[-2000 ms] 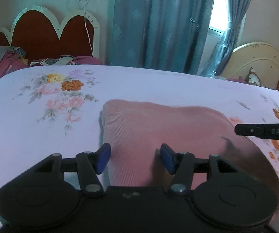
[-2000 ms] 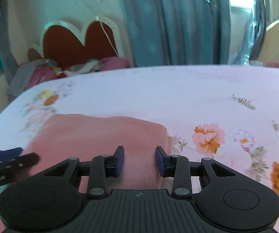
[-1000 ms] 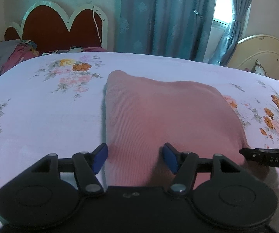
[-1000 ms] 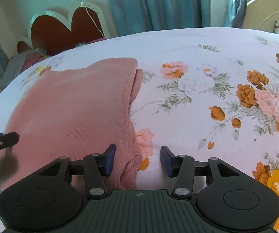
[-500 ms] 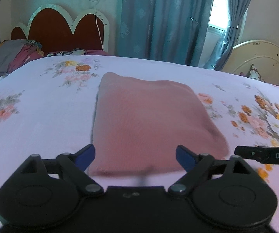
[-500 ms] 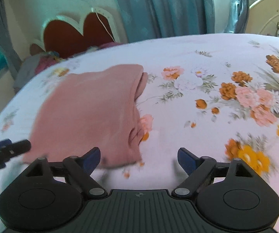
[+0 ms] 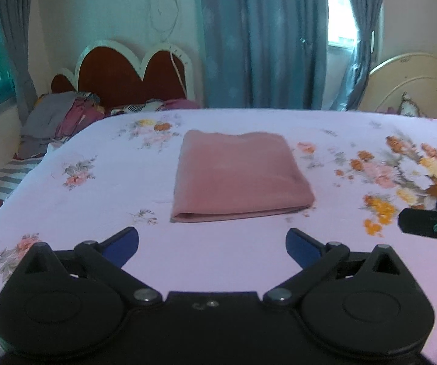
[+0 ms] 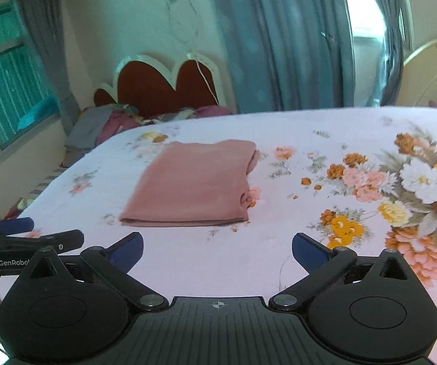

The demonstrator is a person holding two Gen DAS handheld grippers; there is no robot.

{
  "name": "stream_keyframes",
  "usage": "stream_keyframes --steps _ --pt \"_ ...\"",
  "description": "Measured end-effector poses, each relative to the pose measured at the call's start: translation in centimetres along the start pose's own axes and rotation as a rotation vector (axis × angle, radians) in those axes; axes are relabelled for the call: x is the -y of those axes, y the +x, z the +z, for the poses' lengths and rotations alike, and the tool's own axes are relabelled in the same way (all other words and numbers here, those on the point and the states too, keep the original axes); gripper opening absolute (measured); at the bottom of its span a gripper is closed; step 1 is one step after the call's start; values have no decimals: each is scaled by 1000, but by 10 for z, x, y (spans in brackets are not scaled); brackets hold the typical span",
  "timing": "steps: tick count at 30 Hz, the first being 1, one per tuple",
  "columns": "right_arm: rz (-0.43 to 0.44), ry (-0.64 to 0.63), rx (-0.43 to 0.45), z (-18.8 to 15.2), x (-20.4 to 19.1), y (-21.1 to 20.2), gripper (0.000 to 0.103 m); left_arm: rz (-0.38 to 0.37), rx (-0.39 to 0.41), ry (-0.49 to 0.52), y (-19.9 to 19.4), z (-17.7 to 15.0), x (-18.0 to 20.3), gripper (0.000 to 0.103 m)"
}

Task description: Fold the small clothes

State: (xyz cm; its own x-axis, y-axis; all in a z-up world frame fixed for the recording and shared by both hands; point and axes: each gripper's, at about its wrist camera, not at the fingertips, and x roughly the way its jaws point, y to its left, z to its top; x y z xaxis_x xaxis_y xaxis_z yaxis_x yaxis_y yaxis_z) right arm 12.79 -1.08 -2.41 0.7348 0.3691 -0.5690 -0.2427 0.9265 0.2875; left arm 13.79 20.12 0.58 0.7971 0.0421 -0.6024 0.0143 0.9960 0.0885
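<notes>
Hand-held gripper point(image 7: 212, 246) before folded pink garment point(image 7: 239, 176)

My right gripper point(image 7: 431, 226) cut off by frame edge; flower print point(image 7: 407, 167) blurred; clothes heap point(image 8: 103, 127) indistinct.

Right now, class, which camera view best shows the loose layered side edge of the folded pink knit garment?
The right wrist view: the folded pink knit garment shows its stacked, rumpled right-hand edge there. The left wrist view shows the garment squarely, a neat rectangle, with that edge blurred.
</notes>
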Motion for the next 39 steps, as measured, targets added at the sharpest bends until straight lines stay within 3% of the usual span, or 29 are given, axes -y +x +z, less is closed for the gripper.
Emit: stream_keyframes --steps 9,12,16,21,25,39 --pt "10 -102 60 -16 -25 -56 103 36 47 -108 -53 -13 -7 103" --pt "19 -101 75 -19 -27 -67 103 13 56 -100 -62 -17 -12 103" --pt "0 -102 104 -19 -33 -79 103 -6 76 -178 -69 -22 -26 103" --pt "-86 -124 154 -17 -41 -94 103 86 82 -95 -77 -21 -22 103" --pt "-131 -157 184 -20 -48 -101 103 69 78 -91 -85 -19 -21 103" --pt "-141 -143 192 -23 -44 -106 103 44 110 -98 -105 -10 -24 103"
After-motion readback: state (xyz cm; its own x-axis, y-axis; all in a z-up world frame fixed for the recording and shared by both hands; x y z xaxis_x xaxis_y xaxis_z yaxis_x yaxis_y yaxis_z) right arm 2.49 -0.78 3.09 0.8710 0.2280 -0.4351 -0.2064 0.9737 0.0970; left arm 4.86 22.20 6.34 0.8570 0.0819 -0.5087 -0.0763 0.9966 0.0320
